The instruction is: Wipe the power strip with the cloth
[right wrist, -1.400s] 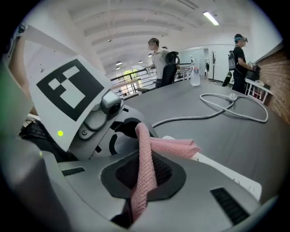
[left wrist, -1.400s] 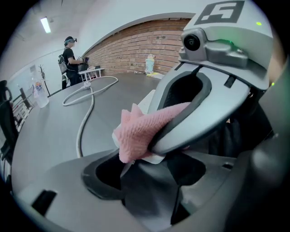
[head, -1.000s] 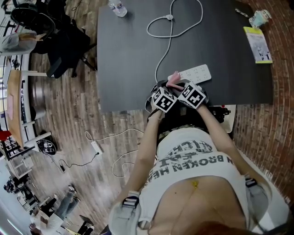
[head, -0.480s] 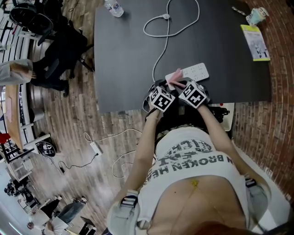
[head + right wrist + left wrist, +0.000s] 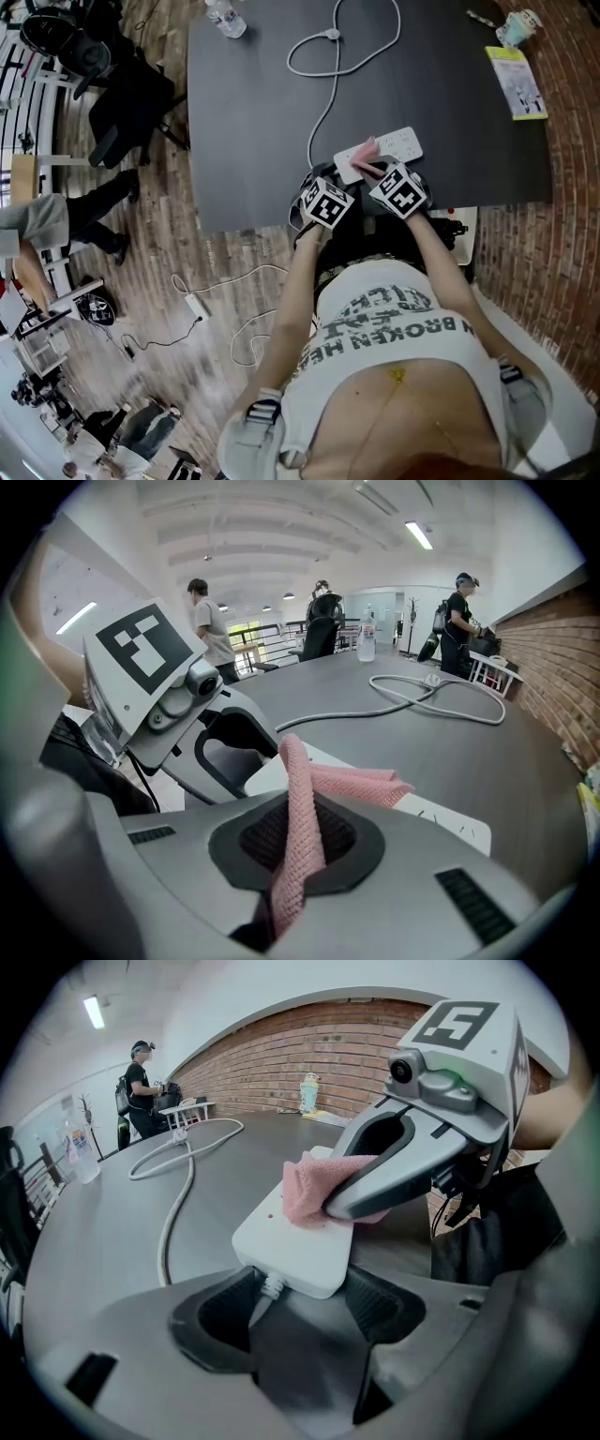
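lower end of the cloth (image 5: 354, 782) out of sight between right gripper (image 5: 298, 847) jaws

A white, flat power strip (image 5: 298, 1239) lies level with its cord end between the jaws of the left gripper (image 5: 300, 1305). A pink knitted cloth (image 5: 302, 817) is pinched in the right gripper (image 5: 298, 860), its folded free end resting on the strip's top just ahead.

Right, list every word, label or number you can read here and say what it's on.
"BROKEN": on the person's white shirt, head view; the rest of that print is creased and cut off.
Too small to read: print on the booklet, label on the bottle.
No words: marker cubes carry square patterns only; power strip and cloth show no print.
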The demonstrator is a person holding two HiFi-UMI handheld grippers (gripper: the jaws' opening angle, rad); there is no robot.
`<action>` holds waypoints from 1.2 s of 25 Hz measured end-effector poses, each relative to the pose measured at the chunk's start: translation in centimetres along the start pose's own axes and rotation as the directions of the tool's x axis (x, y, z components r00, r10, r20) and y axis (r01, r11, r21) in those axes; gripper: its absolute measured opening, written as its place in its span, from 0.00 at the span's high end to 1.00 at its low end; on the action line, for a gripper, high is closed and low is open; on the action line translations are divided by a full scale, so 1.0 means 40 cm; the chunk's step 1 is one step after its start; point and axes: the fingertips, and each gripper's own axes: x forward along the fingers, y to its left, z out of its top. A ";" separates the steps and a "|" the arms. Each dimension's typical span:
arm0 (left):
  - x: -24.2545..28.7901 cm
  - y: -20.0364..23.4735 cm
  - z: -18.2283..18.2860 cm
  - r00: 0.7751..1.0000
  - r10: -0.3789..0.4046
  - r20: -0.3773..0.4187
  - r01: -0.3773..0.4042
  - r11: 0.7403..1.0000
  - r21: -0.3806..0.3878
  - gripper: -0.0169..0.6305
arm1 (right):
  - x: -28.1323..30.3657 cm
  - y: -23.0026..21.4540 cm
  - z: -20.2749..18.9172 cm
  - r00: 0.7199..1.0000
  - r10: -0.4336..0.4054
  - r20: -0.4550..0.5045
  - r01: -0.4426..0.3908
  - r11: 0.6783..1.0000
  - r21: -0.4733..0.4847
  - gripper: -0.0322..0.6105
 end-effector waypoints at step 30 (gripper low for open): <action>-0.001 0.005 0.000 1.000 -0.003 -0.001 0.003 1.000 0.004 0.54 | -0.076 -0.142 -0.075 0.990 -0.139 -0.032 0.142 0.983 0.116 0.92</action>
